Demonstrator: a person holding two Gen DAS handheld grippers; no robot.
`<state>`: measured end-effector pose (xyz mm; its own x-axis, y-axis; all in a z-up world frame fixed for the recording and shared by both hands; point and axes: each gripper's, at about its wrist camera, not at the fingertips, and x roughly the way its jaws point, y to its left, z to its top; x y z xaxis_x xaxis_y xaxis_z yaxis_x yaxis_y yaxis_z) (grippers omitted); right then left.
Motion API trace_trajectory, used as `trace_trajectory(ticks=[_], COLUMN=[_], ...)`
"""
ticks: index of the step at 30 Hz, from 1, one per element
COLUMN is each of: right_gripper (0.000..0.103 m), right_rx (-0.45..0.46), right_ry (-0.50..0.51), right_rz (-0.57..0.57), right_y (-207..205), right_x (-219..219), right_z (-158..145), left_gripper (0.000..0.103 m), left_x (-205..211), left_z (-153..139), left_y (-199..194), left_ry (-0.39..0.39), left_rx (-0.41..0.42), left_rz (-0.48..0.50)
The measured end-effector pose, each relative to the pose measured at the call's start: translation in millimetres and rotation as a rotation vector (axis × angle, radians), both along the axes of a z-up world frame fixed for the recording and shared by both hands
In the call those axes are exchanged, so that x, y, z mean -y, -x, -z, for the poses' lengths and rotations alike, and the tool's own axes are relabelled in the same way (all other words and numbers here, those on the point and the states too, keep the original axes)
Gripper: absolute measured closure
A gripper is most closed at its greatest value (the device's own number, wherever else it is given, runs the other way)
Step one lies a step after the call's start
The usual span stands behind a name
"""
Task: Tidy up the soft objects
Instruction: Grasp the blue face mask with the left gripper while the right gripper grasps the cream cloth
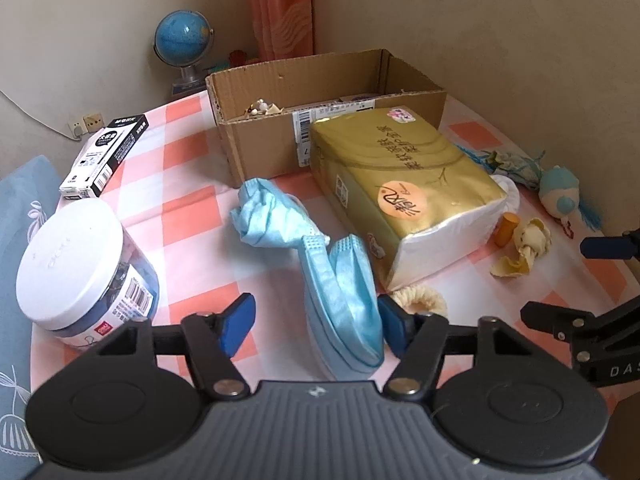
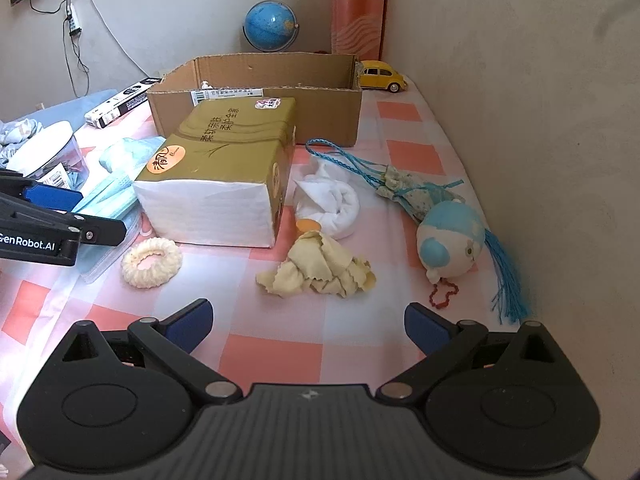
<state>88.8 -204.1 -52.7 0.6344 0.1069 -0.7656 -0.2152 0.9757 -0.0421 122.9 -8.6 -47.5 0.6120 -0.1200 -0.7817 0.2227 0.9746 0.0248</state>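
Note:
A stack of pale blue face masks [image 1: 344, 292] lies on the checked tablecloth [image 1: 192, 248] between the fingers of my left gripper [image 1: 316, 326]. The right pad rests against the stack and the left pad stands clear of it, so the jaws are open. A crumpled blue mask [image 1: 266, 216] lies just beyond. A gold tissue pack [image 2: 224, 168] sits in front of the cardboard box [image 2: 256, 120]. My right gripper [image 2: 310, 322] hovers open and empty, short of a yellow cloth [image 2: 320, 270]. Nearby lie a cream scrunchie [image 2: 151, 257], a rolled white cloth [image 2: 336, 200] and a blue plush toy [image 2: 448, 240].
A white-lidded jar [image 1: 76, 264] and a black-and-white carton [image 1: 108, 156] stand left of the masks. A floral sachet on a blue cord [image 2: 408, 192] lies by the right wall. A globe [image 2: 270, 24] and a yellow toy car [image 2: 382, 74] sit behind the box.

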Motion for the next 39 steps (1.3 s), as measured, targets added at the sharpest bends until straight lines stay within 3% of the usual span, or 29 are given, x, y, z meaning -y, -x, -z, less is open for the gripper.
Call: trace_trajectory(ticks=[14, 17, 22, 26, 32, 36, 39], right_gripper=[0.000, 0.000, 0.000, 0.000, 0.000, 0.000, 0.000], right_rx=[-0.008, -0.006, -0.013, -0.008, -0.006, -0.012, -0.011], right_ry=[0.013, 0.016, 0.019, 0.022, 0.023, 0.022, 0.026], right_rz=[-0.003, -0.001, 0.001, -0.001, 0.002, 0.000, -0.004], right_y=[-6, -7, -8, -8, -12, -15, -16], right_x=[-4, -5, -7, -7, -5, -6, -8], right_z=[3, 3, 5, 4, 5, 7, 8], left_gripper=[0.038, 0.036, 0.024, 0.009, 0.008, 0.008, 0.008], left_x=[-36, -37, -27, -18, -14, -13, -17], left_z=[-5, -6, -4, -4, 1, 9, 13], left_y=[5, 5, -1, -8, -16, -22, -26], left_ry=[-0.026, -0.007, 0.008, 0.008, 0.049, 0.016, 0.039], left_rx=[0.020, 0.019, 0.027, 0.045, 0.016, 0.010, -0.005], left_rz=[-0.101, -0.086, -0.048, -0.031, -0.025, -0.057, -0.082])
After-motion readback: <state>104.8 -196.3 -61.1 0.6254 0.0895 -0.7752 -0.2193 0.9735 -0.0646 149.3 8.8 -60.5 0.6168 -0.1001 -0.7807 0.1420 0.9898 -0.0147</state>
